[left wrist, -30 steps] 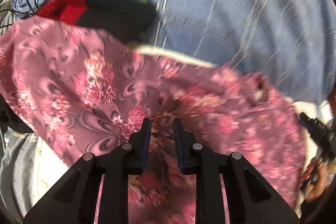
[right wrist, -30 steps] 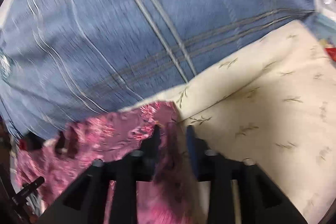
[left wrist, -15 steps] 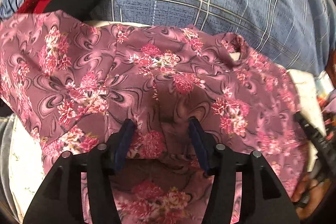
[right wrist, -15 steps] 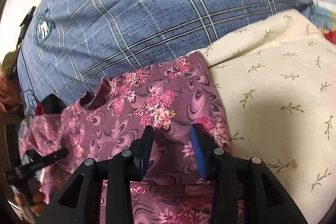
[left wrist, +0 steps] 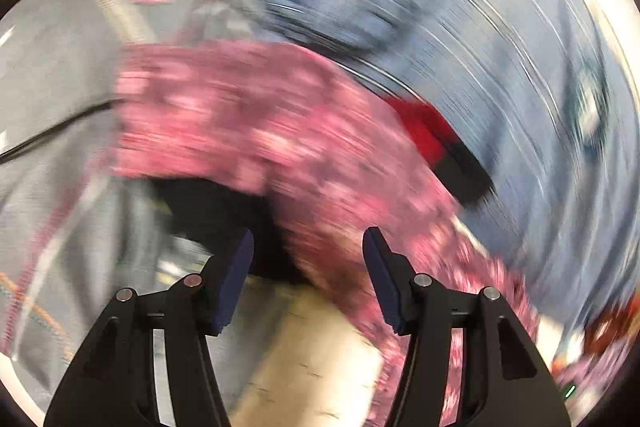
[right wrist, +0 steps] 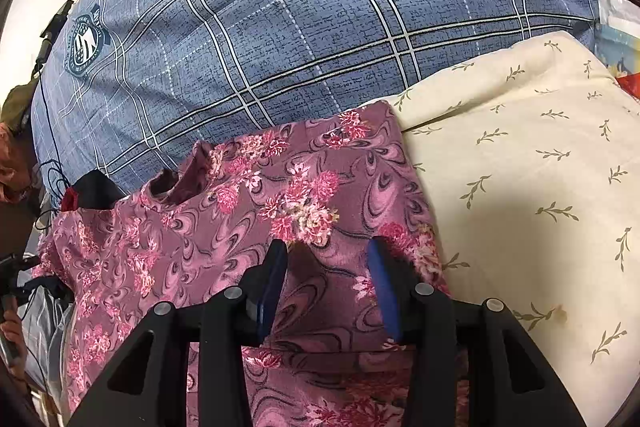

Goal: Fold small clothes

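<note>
While spread flat, floral garment (right wrist: 248,211) under right gripper (right wrist: 326,251), agape.

Both grippers spread wide: the left gripper (left wrist: 308,243) points forward with nothing between its jaws, the view streaked by blur; the right gripper (right wrist: 328,253) hangs level, jaws parted and gripping nothing.

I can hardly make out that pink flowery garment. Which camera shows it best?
The right wrist view: the floral garment lies sharp, its flowers and neckline clear. The left wrist view shows the floral garment only as a motion-blurred pink smear.
</note>
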`<state>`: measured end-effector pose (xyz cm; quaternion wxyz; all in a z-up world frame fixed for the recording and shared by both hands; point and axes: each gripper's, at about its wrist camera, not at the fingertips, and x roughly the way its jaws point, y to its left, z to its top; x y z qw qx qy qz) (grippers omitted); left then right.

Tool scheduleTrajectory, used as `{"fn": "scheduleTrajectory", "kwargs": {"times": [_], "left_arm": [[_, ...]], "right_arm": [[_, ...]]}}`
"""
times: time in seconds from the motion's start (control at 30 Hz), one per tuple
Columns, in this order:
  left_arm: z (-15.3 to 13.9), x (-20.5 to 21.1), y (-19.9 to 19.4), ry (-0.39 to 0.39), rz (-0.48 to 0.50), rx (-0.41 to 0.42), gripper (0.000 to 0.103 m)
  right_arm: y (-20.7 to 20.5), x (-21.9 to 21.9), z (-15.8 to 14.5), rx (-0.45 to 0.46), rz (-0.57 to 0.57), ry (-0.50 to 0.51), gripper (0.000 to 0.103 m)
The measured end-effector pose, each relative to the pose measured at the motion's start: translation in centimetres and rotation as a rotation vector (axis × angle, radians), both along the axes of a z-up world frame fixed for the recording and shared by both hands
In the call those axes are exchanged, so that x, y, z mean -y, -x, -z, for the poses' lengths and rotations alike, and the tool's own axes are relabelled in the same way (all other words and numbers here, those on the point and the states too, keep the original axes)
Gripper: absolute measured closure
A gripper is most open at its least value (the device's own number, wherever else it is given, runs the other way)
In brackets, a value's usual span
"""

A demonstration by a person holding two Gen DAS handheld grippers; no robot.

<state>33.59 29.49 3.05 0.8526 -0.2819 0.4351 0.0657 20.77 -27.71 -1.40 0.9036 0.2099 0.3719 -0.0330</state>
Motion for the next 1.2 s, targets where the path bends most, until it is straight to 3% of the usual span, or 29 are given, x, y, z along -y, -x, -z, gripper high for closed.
{"fn": "scheduleTrajectory", "kwargs": {"times": [0.17, 0.4, 0.43, 0.47, 0.57, 0.87, 0.93, 1.1, 1.2], "left_arm": [[2.1, -5.1, 0.2, 0.142, -0.132, -0.002, 0.047], [3.1, -6.5, -1.4, 0.238, -0.191, -0.022, 0.049], [3.0, -6.5, -1.6, 0.249, -0.197, -0.017, 0.052], [2.7, -6.6, -1.7, 0.255, -0.196, -0.01, 0.062], [2.2, -6.2, -2.2, 0.246, -0.185, -0.01, 0.08], [-0.7, -3.1, -1.0, 0.203, -0.131, 0.04, 0.087], [-1.6, -2.3, -0.4, 0.189, -0.117, 0.055, 0.097], [-4.2, -1.1, -0.4, 0.078, -0.099, 0.069, 0.099], [-3.9, -1.7, -1.0, 0.101, -0.086, 0.045, 0.099]], "right_arm": [[-0.1, -0.1, 0.0, -0.015, 0.002, 0.002, 0.058], [-0.1, -0.1, 0.0, -0.016, 0.001, 0.001, 0.058], [-0.1, -0.1, 0.0, -0.015, 0.001, 0.0, 0.058], [-0.1, -0.1, 0.0, -0.015, 0.0, -0.001, 0.058], [-0.2, 0.0, 0.0, -0.011, -0.001, -0.008, 0.058], [0.0, 0.3, 0.0, -0.002, 0.001, -0.027, 0.058], [0.0, 0.3, 0.0, -0.001, 0.001, -0.031, 0.058], [0.1, 0.4, -0.1, 0.003, 0.002, -0.04, 0.057], [0.2, 0.5, 0.0, 0.006, 0.002, -0.046, 0.058]]}}
